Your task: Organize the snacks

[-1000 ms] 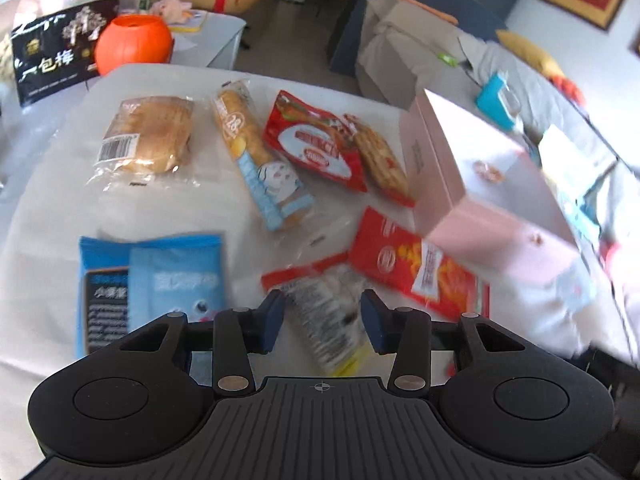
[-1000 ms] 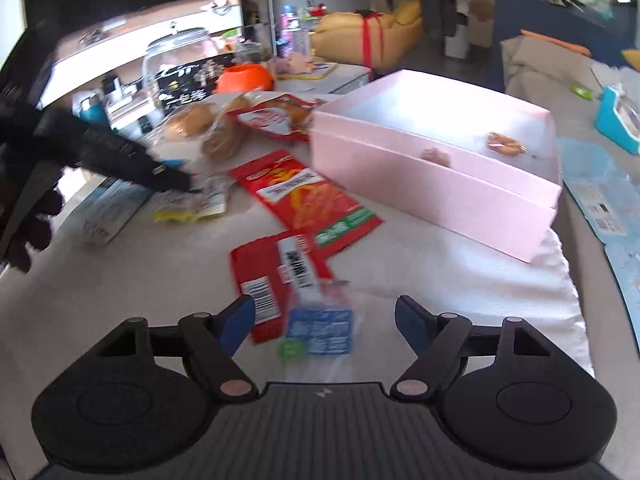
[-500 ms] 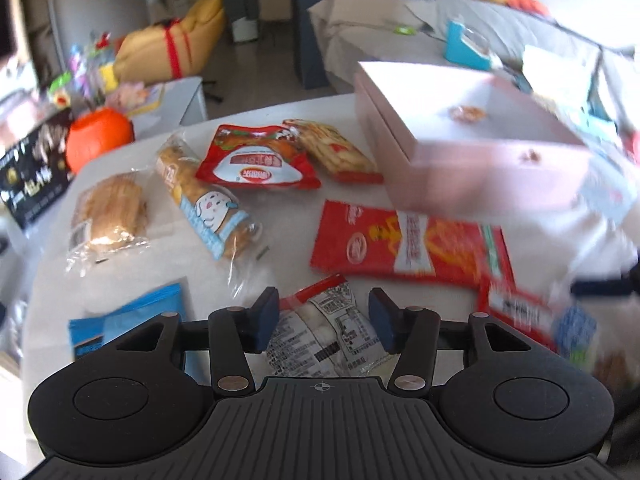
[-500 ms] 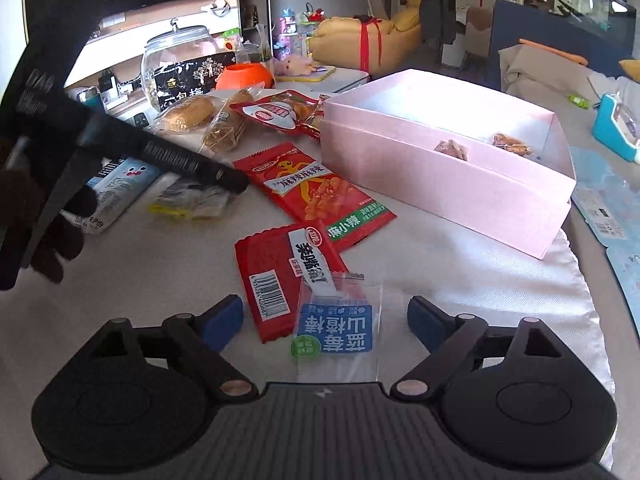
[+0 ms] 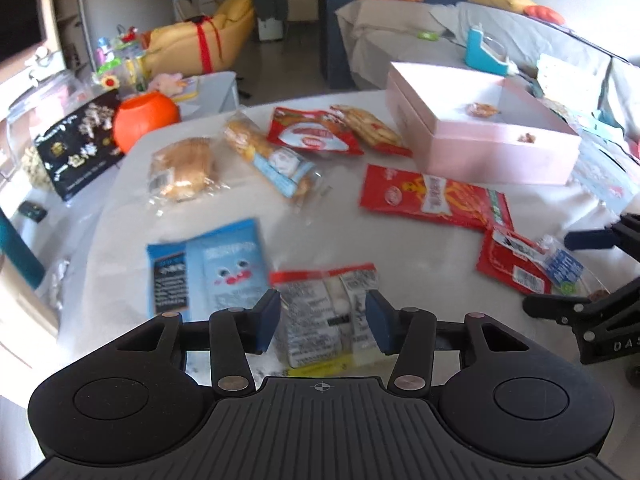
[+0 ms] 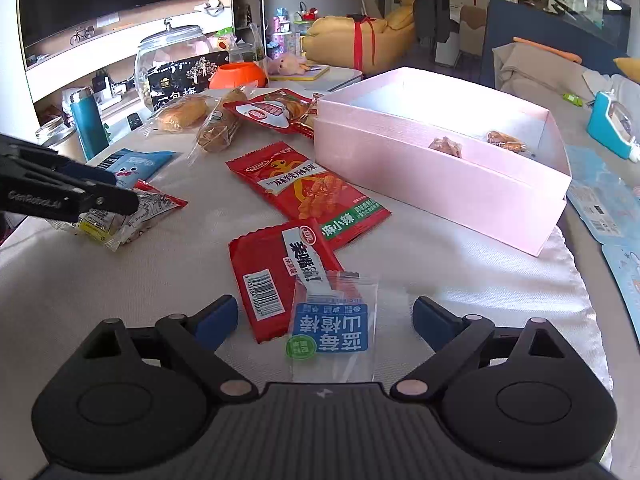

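Two grippers work over a white-clothed table strewn with packaged snacks. Largest on it is the pink box, open-topped, at the far right side, with two small wrapped sweets lying inside. Just beside the box's near wall lies a long red snack packet with a green end, flat on the cloth. Toward the far edge sit a bread roll in clear wrap, a long cake stick in a blue-printed wrapper, and a red pouch touching a packet of biscuits. A blue packet with a cartoon face lies flat near the left gripper.

A smaller red packet with a barcode rests in front of the right gripper, and a clear sachet with a blue label overlaps its near corner. The right gripper's jaws are spread wide on either side of that sachet, clear of it and gripping nothing.

The left gripper has its jaws set partly apart astride a clear packet with a red top and yellow bottom strip; the pads stand just beside the wrapper's edges, and I cannot tell whether they touch it.
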